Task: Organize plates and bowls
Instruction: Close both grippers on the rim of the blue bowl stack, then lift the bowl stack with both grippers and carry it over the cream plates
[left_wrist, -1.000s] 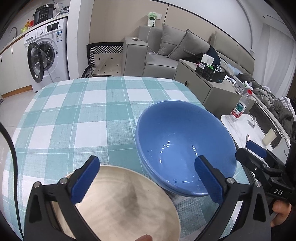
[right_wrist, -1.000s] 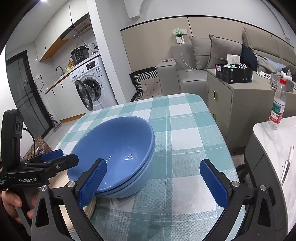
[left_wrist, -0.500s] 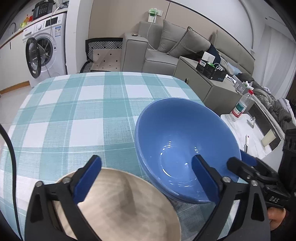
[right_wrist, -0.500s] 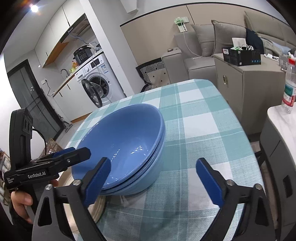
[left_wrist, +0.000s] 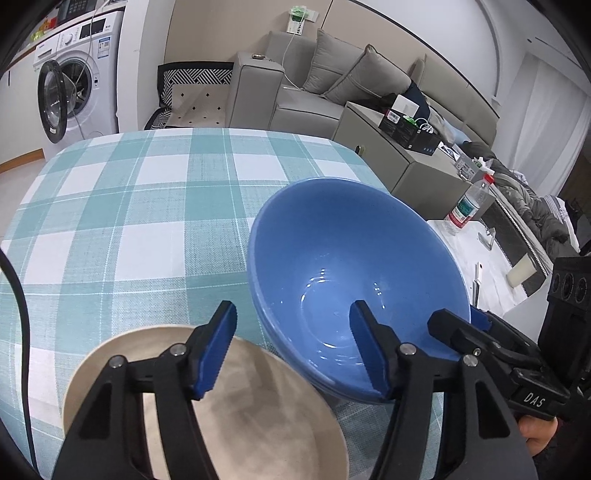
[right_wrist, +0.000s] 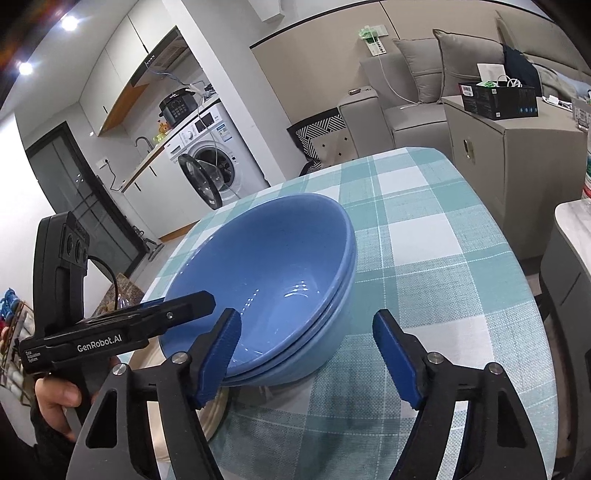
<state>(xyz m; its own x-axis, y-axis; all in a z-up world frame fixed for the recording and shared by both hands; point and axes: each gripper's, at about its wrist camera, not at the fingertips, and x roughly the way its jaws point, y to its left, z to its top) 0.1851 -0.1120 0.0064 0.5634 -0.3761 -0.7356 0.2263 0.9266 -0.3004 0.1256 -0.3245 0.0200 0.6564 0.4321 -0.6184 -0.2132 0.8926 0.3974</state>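
A stack of blue bowls (left_wrist: 354, 266) sits tilted on the checked tablecloth, its near edge resting over a beige plate (left_wrist: 236, 413). My left gripper (left_wrist: 295, 350) is open, its jaws straddling the bowls' near-left rim above the plate. My right gripper (right_wrist: 310, 358) is open, its jaws straddling the bowls' (right_wrist: 266, 280) near-right side. The plate (right_wrist: 218, 410) shows under the bowls in the right wrist view. Whether any finger touches the bowls I cannot tell.
The teal-and-white checked table (left_wrist: 122, 206) extends far and left. A grey cabinet (right_wrist: 517, 155) and a white counter with a bottle (left_wrist: 469, 206) stand to the right. A washing machine (left_wrist: 74, 81) and sofa (left_wrist: 317, 88) are behind.
Both grippers have moved closer to the bowls and their jaws have narrowed. The bowls look more tilted toward the plate than before.
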